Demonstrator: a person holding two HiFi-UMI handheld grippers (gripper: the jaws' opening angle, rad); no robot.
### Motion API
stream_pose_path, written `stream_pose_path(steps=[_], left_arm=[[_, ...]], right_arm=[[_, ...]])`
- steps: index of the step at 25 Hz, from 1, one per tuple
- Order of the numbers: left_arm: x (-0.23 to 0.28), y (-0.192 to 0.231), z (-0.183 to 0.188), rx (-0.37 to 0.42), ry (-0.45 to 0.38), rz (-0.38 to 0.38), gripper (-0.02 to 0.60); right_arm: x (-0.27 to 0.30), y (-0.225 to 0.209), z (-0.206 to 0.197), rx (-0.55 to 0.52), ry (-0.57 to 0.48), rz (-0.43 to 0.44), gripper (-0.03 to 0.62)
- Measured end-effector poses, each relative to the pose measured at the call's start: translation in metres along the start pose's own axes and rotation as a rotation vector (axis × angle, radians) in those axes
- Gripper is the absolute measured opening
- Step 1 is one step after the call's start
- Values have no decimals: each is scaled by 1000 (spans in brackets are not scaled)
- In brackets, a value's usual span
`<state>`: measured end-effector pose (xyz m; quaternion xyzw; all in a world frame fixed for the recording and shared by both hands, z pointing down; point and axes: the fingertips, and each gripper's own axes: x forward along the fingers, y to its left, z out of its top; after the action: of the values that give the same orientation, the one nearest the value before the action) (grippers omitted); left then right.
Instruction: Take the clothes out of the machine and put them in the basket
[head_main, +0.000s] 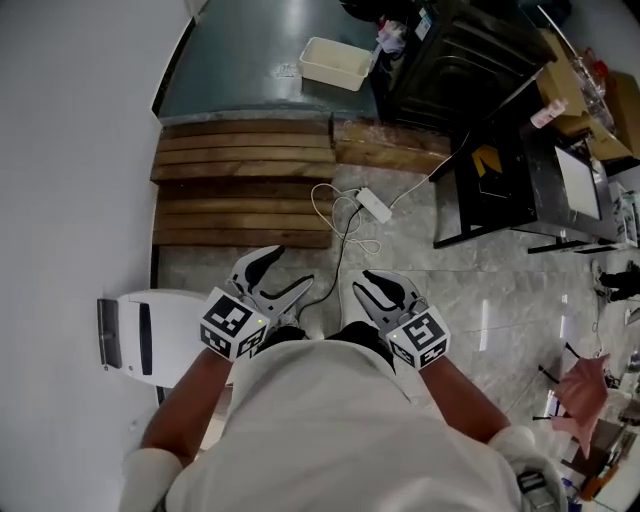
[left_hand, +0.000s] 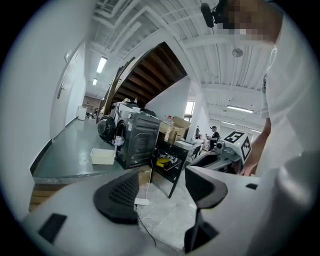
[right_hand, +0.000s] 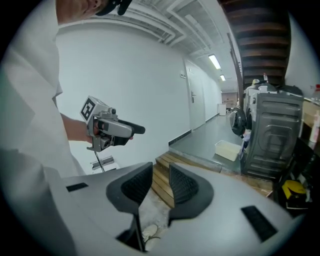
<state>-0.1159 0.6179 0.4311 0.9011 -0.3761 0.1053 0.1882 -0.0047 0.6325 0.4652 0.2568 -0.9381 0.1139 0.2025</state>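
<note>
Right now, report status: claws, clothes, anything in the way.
Left claw open, empty. Right claw open, empty. Clothes at washing machine door, white basket beside it, untouched. Power strip and cable on floor between.

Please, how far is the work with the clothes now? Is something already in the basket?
Nothing looks done yet: the basket on the floor beside the dark machine looks empty, and some cloth shows at the machine's front. Nothing is in hand: the left gripper and the right gripper are both open and empty, away from the machine. All of the taking out and putting in is left.
</note>
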Motion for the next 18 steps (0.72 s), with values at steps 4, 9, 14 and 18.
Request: stream_pose_path(steps=[4,9,14,18], left_arm=[[-11,49,-2,-31,-1,-3,284],[2,88,5,-66,-5,2,285],[21,126,13,-64,20,8,284],[48,162,23,-80,38,25,284]], right_arm=[[40,4,19,6,21,-3,83],[69,-11,35,14,45,6,83],[111,-43,45,31,57,16,83],[143,-80,55,43,67,36,83]])
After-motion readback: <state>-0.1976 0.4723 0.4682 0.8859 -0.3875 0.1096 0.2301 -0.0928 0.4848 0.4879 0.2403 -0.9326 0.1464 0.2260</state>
